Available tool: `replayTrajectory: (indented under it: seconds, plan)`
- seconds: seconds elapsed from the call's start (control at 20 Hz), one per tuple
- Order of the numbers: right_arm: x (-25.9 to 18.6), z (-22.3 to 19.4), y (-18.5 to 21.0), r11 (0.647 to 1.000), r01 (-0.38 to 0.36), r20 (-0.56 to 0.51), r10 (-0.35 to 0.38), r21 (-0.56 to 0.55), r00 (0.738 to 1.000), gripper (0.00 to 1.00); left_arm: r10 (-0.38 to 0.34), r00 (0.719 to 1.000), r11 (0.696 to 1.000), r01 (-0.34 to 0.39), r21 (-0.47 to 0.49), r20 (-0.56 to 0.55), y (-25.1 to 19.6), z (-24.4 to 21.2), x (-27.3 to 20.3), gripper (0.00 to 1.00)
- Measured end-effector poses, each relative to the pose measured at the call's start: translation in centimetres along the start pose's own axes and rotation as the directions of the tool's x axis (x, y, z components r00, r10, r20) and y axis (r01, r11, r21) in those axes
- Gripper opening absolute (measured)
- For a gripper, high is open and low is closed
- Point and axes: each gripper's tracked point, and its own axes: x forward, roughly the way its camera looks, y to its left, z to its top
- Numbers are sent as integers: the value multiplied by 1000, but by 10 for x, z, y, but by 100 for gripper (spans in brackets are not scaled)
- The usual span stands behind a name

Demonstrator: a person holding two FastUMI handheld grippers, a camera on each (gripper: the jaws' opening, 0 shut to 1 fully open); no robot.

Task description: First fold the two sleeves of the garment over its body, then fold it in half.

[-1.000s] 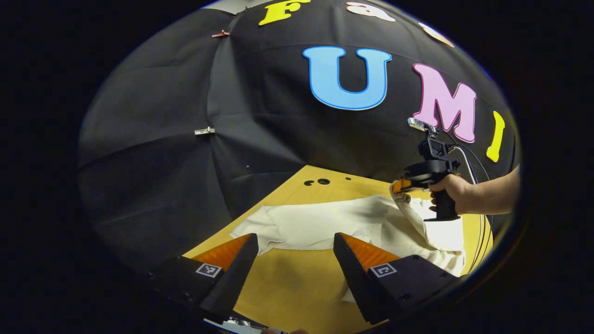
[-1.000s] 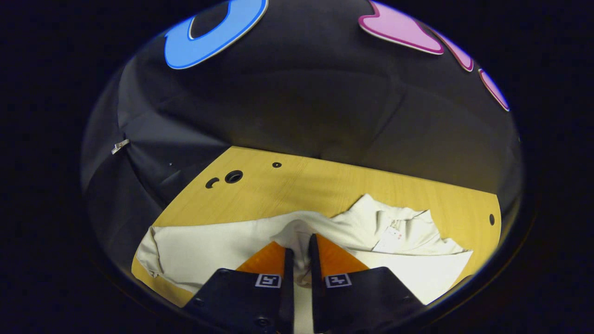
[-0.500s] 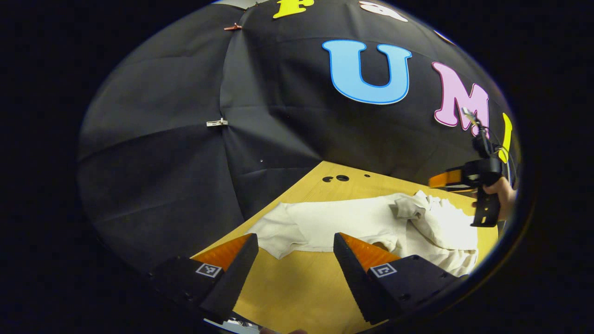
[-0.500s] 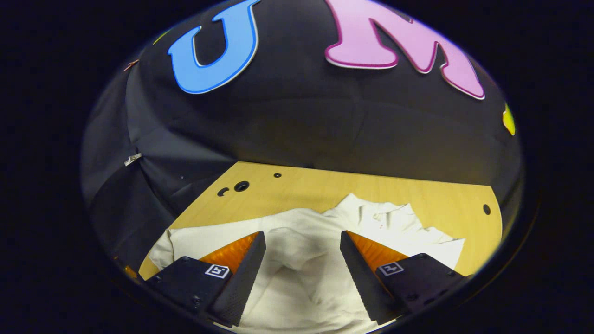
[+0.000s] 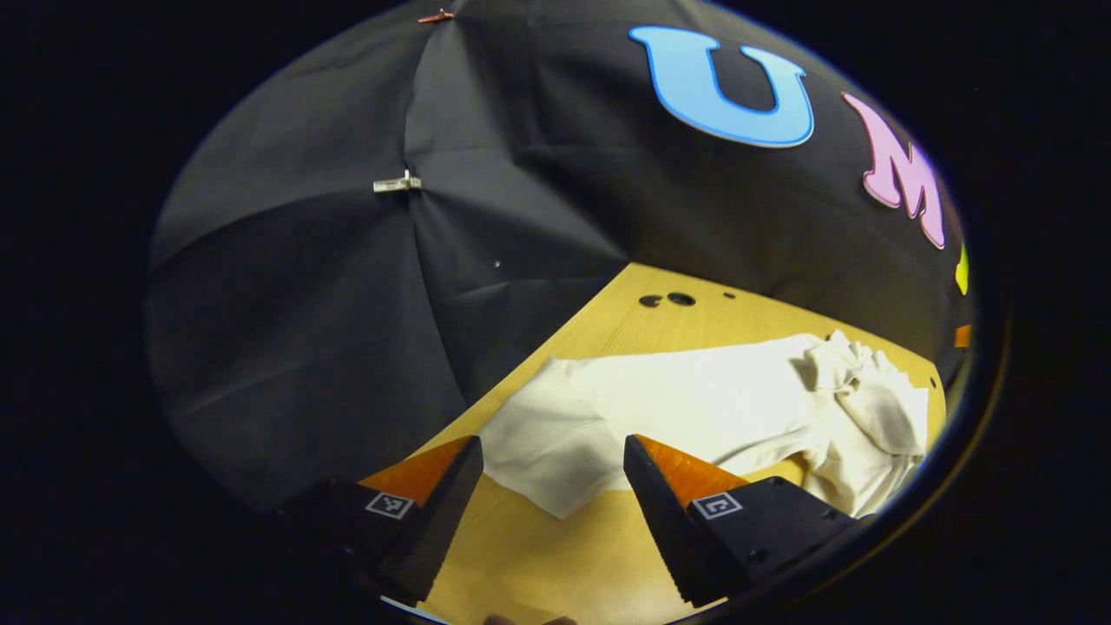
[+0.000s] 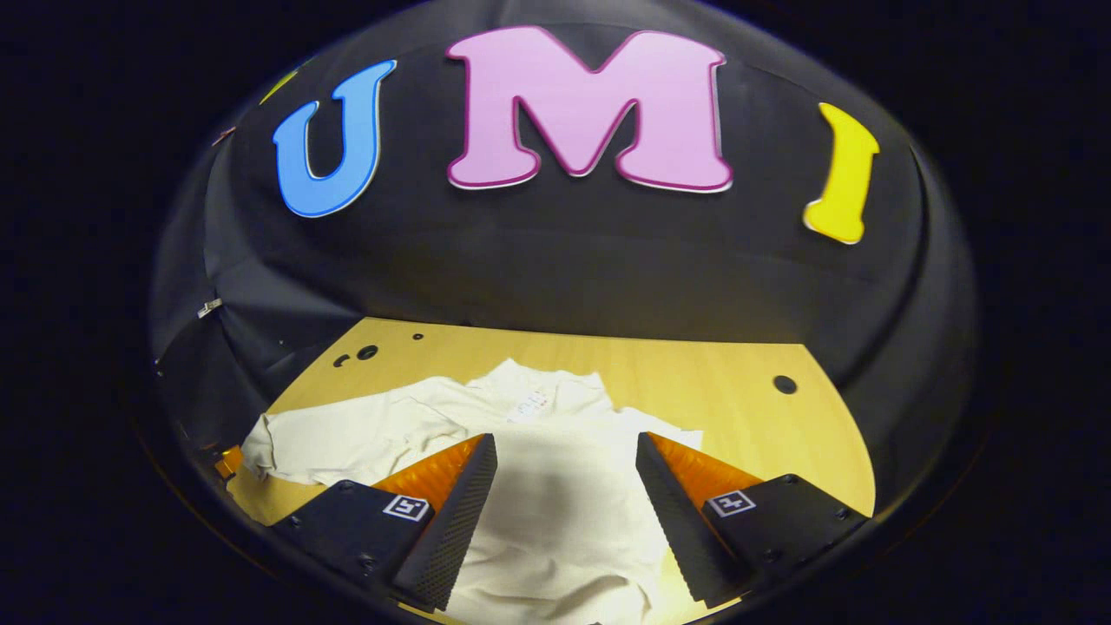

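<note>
The cream garment [image 5: 694,408] lies on the wooden table [image 5: 608,555], stretched lengthwise across my left gripper view: one sleeve end reaches toward me on the left, and the bunched part with the collar sits at the far right. In my right gripper view the garment [image 6: 555,512] runs from under my fingers out to the left, with the collar and its small tag [image 6: 531,402] pointing away from me toward the black cloth wall [image 6: 564,260].

My left gripper [image 5: 554,464] hovers low over the table, aimed forward and slightly down at the near sleeve end [image 5: 547,443]. Its two fingers stand wide apart with nothing between them but the cloth lying beyond the tips. My right gripper [image 6: 567,460] is held above the garment's body, tilted down, and its fingers are also spread wide, gripping nothing; the fabric lies flat beneath the gap.

The left gripper view gives me the crumpled pile of cloth [image 5: 868,408] at the right end and two dark holes [image 5: 667,299] in the table near the wall, plus a small clip [image 5: 397,184] on the cloth wall. The right gripper view gives me the far right side of the table [image 6: 764,408] with a single hole [image 6: 785,384], and the sleeve stretched out to the left [image 6: 330,443].
</note>
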Motion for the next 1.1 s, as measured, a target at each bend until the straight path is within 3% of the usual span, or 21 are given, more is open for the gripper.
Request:
replayTrajectory:
  seconds: [0.1,0.35,0.6,0.75,0.8,0.9,1.0,1.1]
  plan:
    - [-35,-4,-35,998,42,12,-43,45,999,99,19,999,999,-21,-43,-43,6,-8,26,100]
    - [-105,-20,-109,983,171,26,-173,68,985,99,58,993,998,-59,-8,-105,13,-24,51,98]
    - [-145,-31,-135,968,224,36,-229,112,973,99,25,991,999,-19,47,-133,3,-27,57,98]
    - [-157,-51,-142,961,244,10,-248,130,969,99,-47,987,995,59,78,-152,-12,-28,58,66]
    - [-160,-58,-141,961,245,0,-247,129,969,99,-68,985,992,85,97,-161,-17,-28,58,51]
    - [-165,-70,-140,961,248,-16,-248,125,969,99,-71,980,983,100,152,-183,-23,-27,58,30]
    - [-168,-82,-140,958,248,-36,-245,143,969,99,-70,975,983,103,152,-211,-28,-26,56,13]
    - [-169,-89,-141,954,248,-48,-243,171,969,99,-92,966,990,115,81,-243,-33,-26,51,7]
